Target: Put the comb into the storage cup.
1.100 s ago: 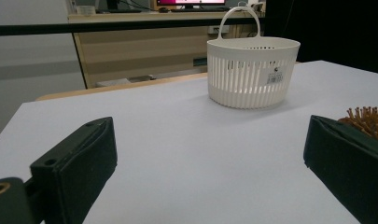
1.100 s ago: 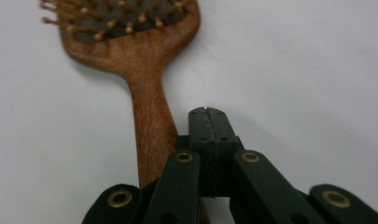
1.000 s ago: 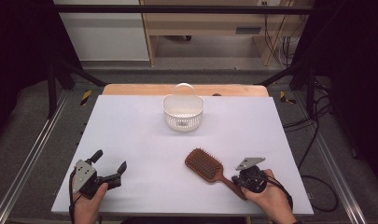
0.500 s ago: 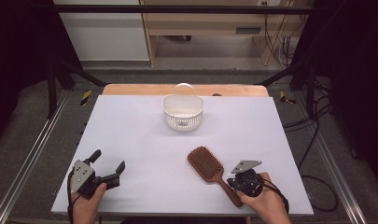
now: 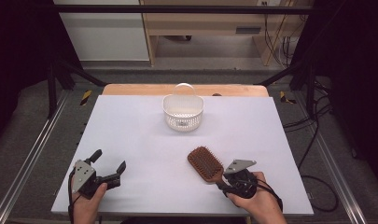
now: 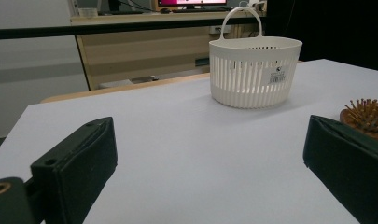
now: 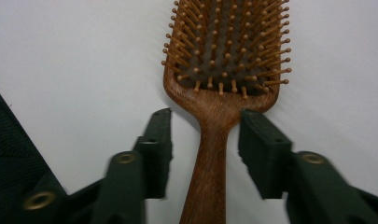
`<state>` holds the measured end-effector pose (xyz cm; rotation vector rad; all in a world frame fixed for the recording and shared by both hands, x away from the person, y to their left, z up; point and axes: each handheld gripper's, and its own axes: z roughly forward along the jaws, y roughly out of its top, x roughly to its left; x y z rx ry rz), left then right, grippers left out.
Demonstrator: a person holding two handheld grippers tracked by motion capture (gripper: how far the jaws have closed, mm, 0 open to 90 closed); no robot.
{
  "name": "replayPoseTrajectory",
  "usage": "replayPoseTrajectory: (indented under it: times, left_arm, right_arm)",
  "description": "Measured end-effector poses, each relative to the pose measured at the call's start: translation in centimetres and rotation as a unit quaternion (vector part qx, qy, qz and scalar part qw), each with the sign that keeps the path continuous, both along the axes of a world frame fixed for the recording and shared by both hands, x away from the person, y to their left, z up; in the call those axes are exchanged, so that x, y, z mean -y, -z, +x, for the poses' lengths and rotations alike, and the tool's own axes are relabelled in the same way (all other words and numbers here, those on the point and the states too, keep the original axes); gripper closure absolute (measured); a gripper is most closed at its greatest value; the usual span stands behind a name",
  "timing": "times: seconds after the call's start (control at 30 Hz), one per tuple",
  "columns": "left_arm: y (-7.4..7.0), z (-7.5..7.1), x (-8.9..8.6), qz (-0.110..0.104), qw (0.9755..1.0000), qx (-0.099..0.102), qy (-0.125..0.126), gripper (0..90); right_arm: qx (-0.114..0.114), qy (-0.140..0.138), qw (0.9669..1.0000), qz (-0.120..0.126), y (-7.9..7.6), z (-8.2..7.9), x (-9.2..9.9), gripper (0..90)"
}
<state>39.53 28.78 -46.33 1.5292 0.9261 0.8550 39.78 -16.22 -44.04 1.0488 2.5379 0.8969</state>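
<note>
A brown wooden hairbrush (image 5: pixel 205 163) lies bristles up on the white table (image 5: pixel 140 135), near the front right. My right gripper (image 5: pixel 222 181) sits at its handle end. In the right gripper view the handle (image 7: pixel 210 154) runs between the jaws of the right gripper (image 7: pixel 205 121) with a gap on each side; the jaws have just been opening. A white slatted basket (image 5: pixel 183 112) with a hoop handle stands at the back middle. My left gripper (image 5: pixel 110 160) rests open at the front left, nothing between its jaws. The left gripper view looks past the left gripper (image 6: pixel 207 135) to the basket (image 6: pixel 254 74) and the brush bristles (image 6: pixel 368 114).
A wooden strip (image 5: pixel 130 89) runs along the table's far edge. Metal rails (image 5: pixel 32 154) flank the table on both sides. Cables (image 5: pixel 317 140) lie on the floor at the right. A broad bare stretch of table separates the basket from both grippers.
The right gripper's jaws have parted around the brush handle, and the right hand has shifted slightly. The brush stays about where it was. The left hand has not moved.
</note>
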Motion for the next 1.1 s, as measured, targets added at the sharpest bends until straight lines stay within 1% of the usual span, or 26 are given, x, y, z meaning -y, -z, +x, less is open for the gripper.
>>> replayPoseTrajectory:
  times: [0.07, 0.13, 0.2, 0.23, 0.27, 0.3, 0.33, 0.4, 0.43, 0.5, 0.6, 0.7, 0.73, 0.8, 0.93, 0.97, 1.0, 1.03, 1.07, 1.1]
  left_arm:
    - [0.0, 0.0, 0.0, 0.001, 1.0000, 0.000, 0.002, 2.7]
    - [0.1, 0.1, 0.0, 0.002, 1.0000, -0.002, 0.003, 2.7]
    - [0.1, 0.1, 0.0, 0.001, 1.0000, -0.001, 0.003, 2.7]
    - [0.1, 0.1, 0.0, 0.001, 1.0000, -0.002, 0.003, 2.7]
    - [0.1, 0.1, 0.0, 0.001, 1.0000, -0.002, 0.003, 2.7]
    - [0.1, 0.1, 0.0, 0.002, 1.0000, -0.003, 0.003, 2.7]
    - [0.1, 0.1, 0.0, 0.001, 1.0000, -0.002, 0.002, 2.7]
    - [0.0, 0.1, 0.0, 0.000, 1.0000, -0.001, 0.002, 2.7]
    - [0.1, 0.1, 0.0, 0.001, 1.0000, -0.002, 0.002, 2.7]
    - [0.0, 0.0, 0.0, 0.001, 1.0000, -0.001, 0.003, 2.7]
    - [0.0, 0.1, 0.0, 0.001, 1.0000, -0.001, 0.003, 2.7]
    - [0.0, 0.1, 0.1, 0.003, 1.0000, -0.002, 0.005, 2.7]
    - [0.0, 0.1, 0.1, 0.004, 1.0000, -0.002, 0.005, 2.7]
    - [0.1, 0.1, 0.1, 0.005, 1.0000, -0.002, 0.005, 2.7]
    - [0.0, 0.1, 0.0, 0.003, 1.0000, -0.001, 0.002, 2.7]
    - [0.1, 0.1, 0.0, 0.002, 1.0000, -0.001, 0.002, 2.7]
    - [0.1, 0.1, 0.0, 0.002, 1.0000, -0.002, 0.002, 2.7]
    - [0.1, 0.1, 0.0, 0.002, 1.0000, -0.001, 0.002, 2.7]
    - [0.0, 0.0, 0.0, 0.002, 1.0000, -0.001, 0.003, 2.7]
    - [0.0, 0.0, 0.0, 0.002, 1.0000, 0.000, 0.004, 2.7]
  right_arm:
    - [-0.004, -0.001, 1.0000, -0.002, 0.0, 0.1, -0.3, 42.5]
    - [-0.008, -0.009, 0.9999, -0.011, 0.1, 0.2, -0.7, 37.3]
    - [-0.006, -0.003, 0.9999, -0.016, 0.2, 0.3, -1.0, 25.4]
    - [-0.006, 0.002, 0.9998, -0.017, 0.2, 0.5, -1.2, 22.8]
    - [-0.012, 0.009, 0.9997, -0.019, 0.2, 0.7, -1.3, 16.6]
    - [-0.012, 0.009, 0.9997, -0.019, 0.2, 0.7, -1.3, 16.6]
    - [-0.022, 0.011, 0.9995, -0.022, 0.5, 0.9, -1.3, 10.8]
    - [-0.025, 0.013, 0.9992, -0.027, 0.6, 1.0, -1.4, 9.8]
    - [-0.026, 0.019, 0.9989, -0.033, 0.8, 1.2, -1.4, 6.4]
    - [-0.034, 0.025, 0.9985, -0.035, 0.9, 1.3, -1.5, 7.5]
    - [-0.047, 0.024, 0.9978, -0.040, 1.1, 1.4, -1.5, 7.3]
    - [-0.053, 0.022, 0.9974, -0.045, 1.2, 1.5, -1.5, 8.7]
    - [-0.059, 0.023, 0.9968, -0.048, 1.3, 1.6, -1.5, 9.7]
    - [-0.064, 0.025, 0.9964, -0.050, 1.4, 1.6, -1.6, 10.6]
    - [-0.082, 0.023, 0.9949, -0.055, 1.5, 1.8, -1.7, 17.5]
    - [-0.083, 0.020, 0.9947, -0.057, 1.5, 2.0, -1.7, 20.6]
    - [-0.086, 0.025, 0.9943, -0.059, 1.4, 2.1, -1.8, 24.2]
    - [-0.086, 0.025, 0.9943, -0.059, 1.4, 2.1, -1.8, 24.2]
    - [-0.086, 0.025, 0.9942, -0.059, 1.4, 2.2, -1.7, 26.2]
    - [-0.090, 0.025, 0.9938, -0.061, 1.3, 2.3, -1.7, 30.3]
